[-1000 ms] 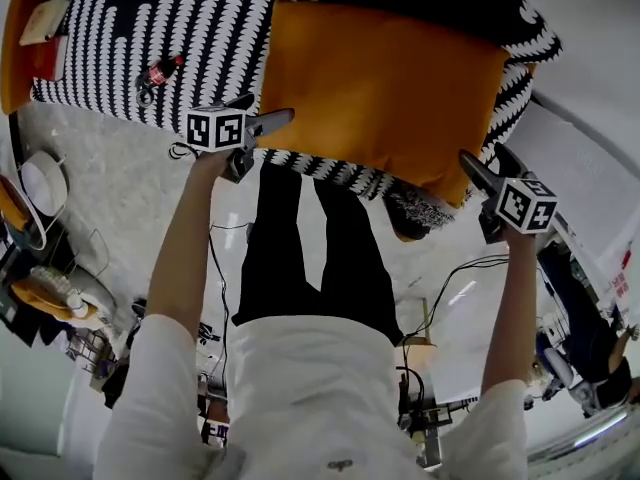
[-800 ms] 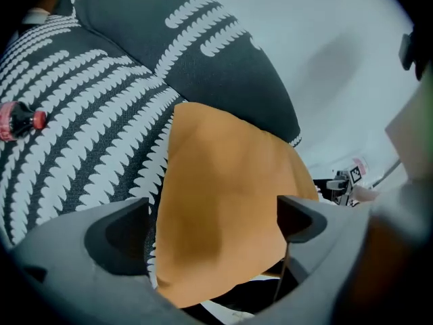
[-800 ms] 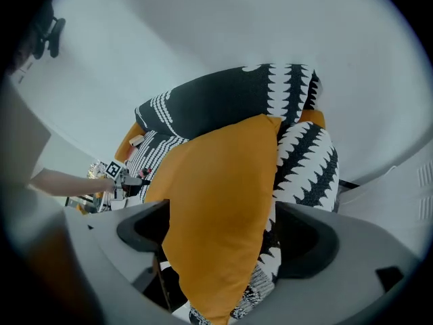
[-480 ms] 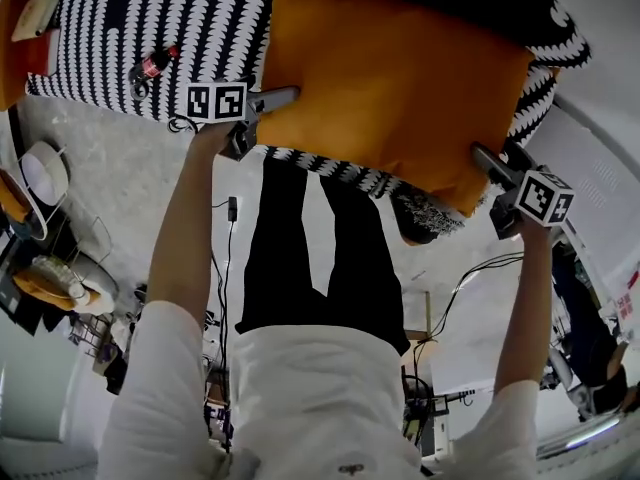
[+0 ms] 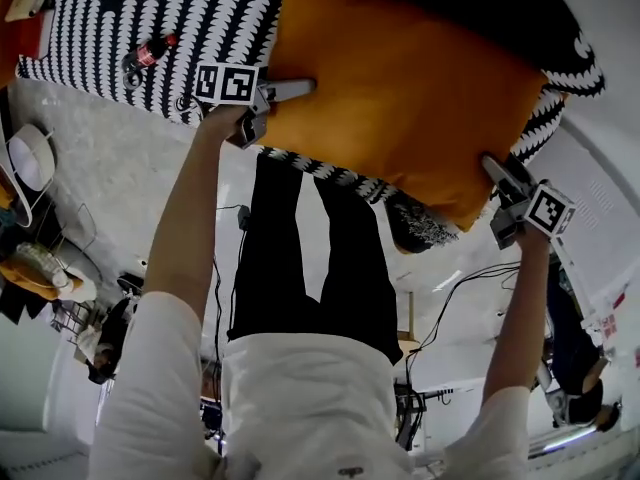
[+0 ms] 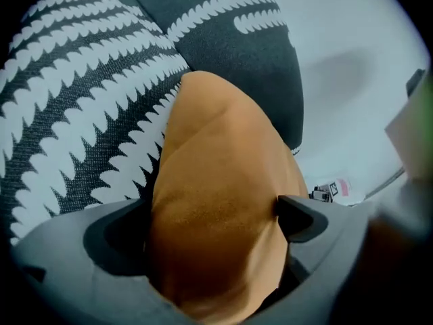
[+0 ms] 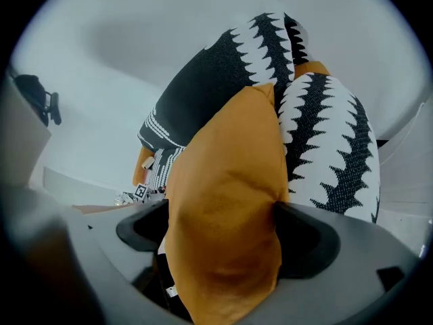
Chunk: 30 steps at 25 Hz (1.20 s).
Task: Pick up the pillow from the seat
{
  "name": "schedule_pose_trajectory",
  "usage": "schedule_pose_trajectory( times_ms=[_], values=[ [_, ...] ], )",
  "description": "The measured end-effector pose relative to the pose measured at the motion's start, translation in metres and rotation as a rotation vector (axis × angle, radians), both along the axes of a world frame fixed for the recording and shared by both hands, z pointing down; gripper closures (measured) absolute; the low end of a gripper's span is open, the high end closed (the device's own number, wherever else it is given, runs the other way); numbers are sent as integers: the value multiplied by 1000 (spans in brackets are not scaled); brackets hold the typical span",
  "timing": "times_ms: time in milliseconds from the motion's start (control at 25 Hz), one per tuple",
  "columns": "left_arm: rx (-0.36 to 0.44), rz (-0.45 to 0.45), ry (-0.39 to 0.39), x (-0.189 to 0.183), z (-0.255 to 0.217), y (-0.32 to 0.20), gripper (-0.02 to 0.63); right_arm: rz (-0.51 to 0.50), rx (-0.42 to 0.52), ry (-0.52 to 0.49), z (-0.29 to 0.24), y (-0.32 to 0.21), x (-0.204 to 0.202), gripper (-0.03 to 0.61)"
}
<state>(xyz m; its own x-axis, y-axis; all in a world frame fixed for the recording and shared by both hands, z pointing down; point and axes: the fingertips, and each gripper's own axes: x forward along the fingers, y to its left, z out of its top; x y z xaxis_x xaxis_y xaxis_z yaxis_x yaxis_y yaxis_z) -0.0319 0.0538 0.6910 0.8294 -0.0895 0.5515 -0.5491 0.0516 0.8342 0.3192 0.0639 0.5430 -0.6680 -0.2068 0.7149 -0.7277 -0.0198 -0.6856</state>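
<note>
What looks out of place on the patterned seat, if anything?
A small bottle with a red label lies on its side on the patterned seat, to the left of the orange pillow. A drink bottle there looks misplaced; no spill is visible.

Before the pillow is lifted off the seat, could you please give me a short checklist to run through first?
1. Is the left gripper closed on one end of the pillow: ok.
2. Is the right gripper closed on the opposite end: ok.
3. Nothing lying on the pillow: ok.
4. Is the bottle on the seat apart from the pillow: ok.
5. Grip firm enough to hold: cannot tell.
</note>
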Motion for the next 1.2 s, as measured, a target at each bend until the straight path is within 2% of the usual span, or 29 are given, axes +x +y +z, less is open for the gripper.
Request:
schedule_pose_trajectory(
  times_ms=[120, 240, 360, 440, 520, 760, 960, 1200],
  values=[
    [-4, -1, 9, 5, 1, -3, 25, 16, 5, -9, 2, -8, -6, 141],
    [-7, 5, 37, 1, -3, 1, 26, 17, -20, 124, 16, 1, -8, 141],
    [2, 43, 15, 6, -3, 5, 28, -8, -21, 292, 31, 5, -2, 143],
    [-1, 55, -2, 9, -6, 4, 47, -2, -24, 344, 33, 3, -1, 143],
    [-2, 58, -15, 11, -10, 4, 98, 2, -25, 362, 31, 3, -2, 146],
    [13, 90, -75, 20, -27, 3, 195, -16, -20, 406, 16, 6, -3, 295],
    [55, 99, -129, 16, -35, 3, 283, -34, 19, 479, 14, 7, -15, 358],
    [103, 80, -187, 17, -55, 12, 334, -55, 70, 515, -2, 12, -21, 387]
  ],
)
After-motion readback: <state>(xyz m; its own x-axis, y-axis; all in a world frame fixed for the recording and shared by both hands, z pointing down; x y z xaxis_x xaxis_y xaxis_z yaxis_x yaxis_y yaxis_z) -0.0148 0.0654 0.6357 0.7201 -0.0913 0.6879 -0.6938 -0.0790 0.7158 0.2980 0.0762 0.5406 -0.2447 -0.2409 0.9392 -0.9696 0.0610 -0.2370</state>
